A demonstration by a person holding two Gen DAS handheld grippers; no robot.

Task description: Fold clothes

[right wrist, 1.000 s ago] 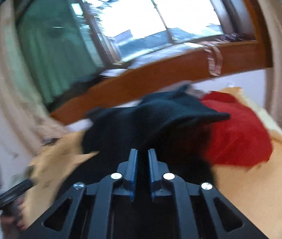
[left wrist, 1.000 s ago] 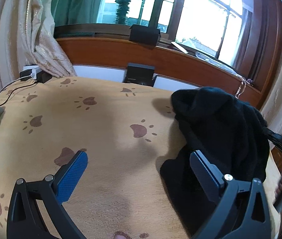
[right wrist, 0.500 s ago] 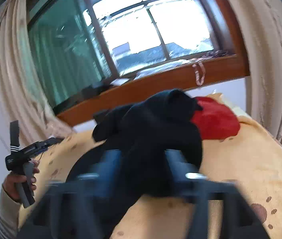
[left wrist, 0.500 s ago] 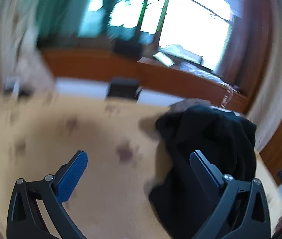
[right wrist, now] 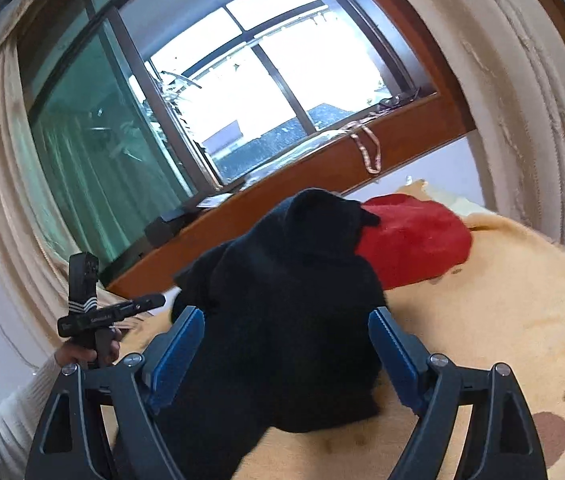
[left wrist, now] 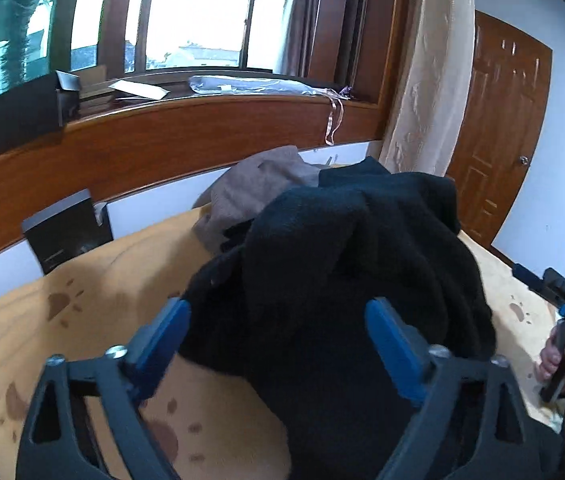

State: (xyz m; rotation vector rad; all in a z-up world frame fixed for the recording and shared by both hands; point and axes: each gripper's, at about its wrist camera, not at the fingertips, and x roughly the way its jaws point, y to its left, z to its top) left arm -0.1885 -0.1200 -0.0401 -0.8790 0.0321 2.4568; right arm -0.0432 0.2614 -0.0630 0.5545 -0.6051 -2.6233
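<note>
while both claws gape apart, left gripper, right gripper, black garment heaped between

Black fleece garment lies bunched in a heap, seemingly unfolded.

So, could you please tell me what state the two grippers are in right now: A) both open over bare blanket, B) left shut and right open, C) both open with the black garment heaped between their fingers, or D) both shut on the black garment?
C: the left gripper and the right gripper both show their blue fingers spread wide, with the black garment piled loose on the paw-print blanket between them.
</note>
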